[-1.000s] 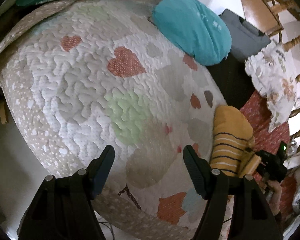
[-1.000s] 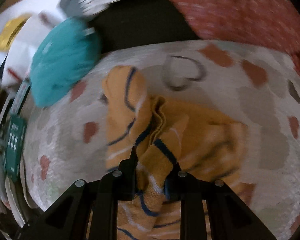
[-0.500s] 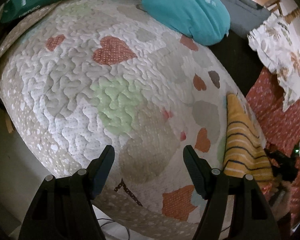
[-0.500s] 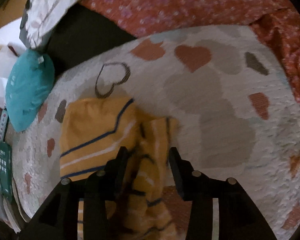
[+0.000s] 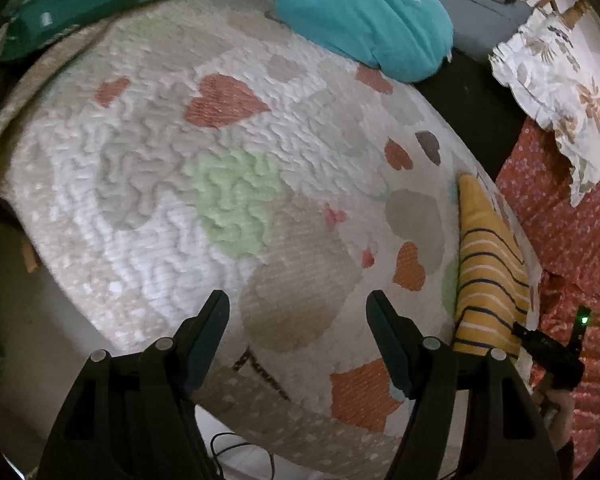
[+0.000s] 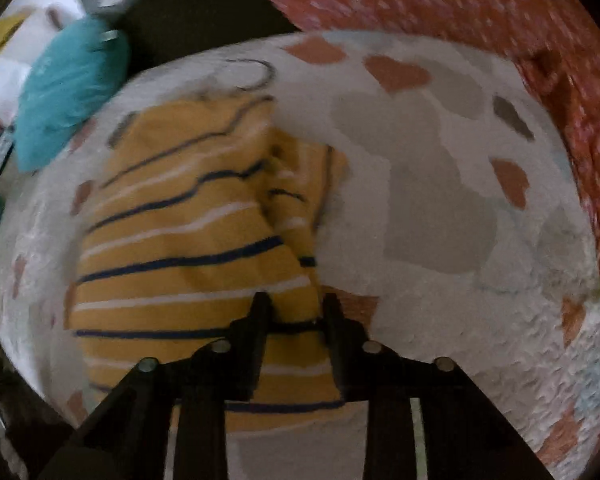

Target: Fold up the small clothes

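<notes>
The right gripper (image 6: pixel 294 312), clamped on a bunched fold a second ago, now stands parted over the striped shirt (image 6: pixel 188 240), which has dropped flat on the quilt (image 6: pixel 440 208); the fold seems laid. The left gripper (image 5: pixel 298 312) hovers spread, empty.

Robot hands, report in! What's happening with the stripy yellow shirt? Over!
Left gripper open, over the heart quilt, holding nothing. Right gripper jaws apart around the yellow striped shirt edge; shirt lying on quilt. Teal cushion far off, nothing blocking.
</notes>
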The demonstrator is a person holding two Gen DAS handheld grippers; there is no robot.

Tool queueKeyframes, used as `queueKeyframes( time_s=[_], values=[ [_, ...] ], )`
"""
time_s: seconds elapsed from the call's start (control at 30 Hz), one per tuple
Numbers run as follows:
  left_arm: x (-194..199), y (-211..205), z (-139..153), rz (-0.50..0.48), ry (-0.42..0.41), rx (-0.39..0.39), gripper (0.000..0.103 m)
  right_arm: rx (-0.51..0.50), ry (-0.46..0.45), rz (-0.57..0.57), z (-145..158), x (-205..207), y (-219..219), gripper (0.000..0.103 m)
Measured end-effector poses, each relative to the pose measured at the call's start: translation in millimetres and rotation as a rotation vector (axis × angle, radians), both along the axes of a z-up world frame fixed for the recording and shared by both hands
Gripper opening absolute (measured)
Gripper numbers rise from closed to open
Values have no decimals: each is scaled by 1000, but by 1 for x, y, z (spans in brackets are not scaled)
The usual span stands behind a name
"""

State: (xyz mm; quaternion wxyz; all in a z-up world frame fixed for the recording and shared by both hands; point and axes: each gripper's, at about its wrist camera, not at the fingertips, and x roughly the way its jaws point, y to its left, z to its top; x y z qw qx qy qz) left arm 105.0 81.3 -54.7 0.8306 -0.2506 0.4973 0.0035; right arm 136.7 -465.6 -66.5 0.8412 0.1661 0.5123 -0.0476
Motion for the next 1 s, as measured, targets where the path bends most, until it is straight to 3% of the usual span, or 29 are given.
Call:
queueKeyframes(
  time_s=[0.03,0.1,0.23,0.4,0.6,0.83,1.0],
  values=[
    [-9,5,5,32,-7,9,70,38,-5,-37,-2,-4,-8,58],
    [-31,14,16,72,-38,-3,70,84,-17,-98,0,-13,-16,59],
    [-68,24,28,62,-103,19,70,-20,-100,-211,41,-46,-5,59],
    [-65,34,22,11,-114,15,70,-147,-167,-226,73,-85,36,60],
    [-60,58,4,37,-68,-191,70,-84,-32,-204,59,-73,101,60],
    [-62,64,5,43,-96,-211,70,-206,-51,-86,60,-71,150,60],
    [-59,59,5,33,-95,-211,70,-111,-69,-132,56,-82,124,60]
  ],
)
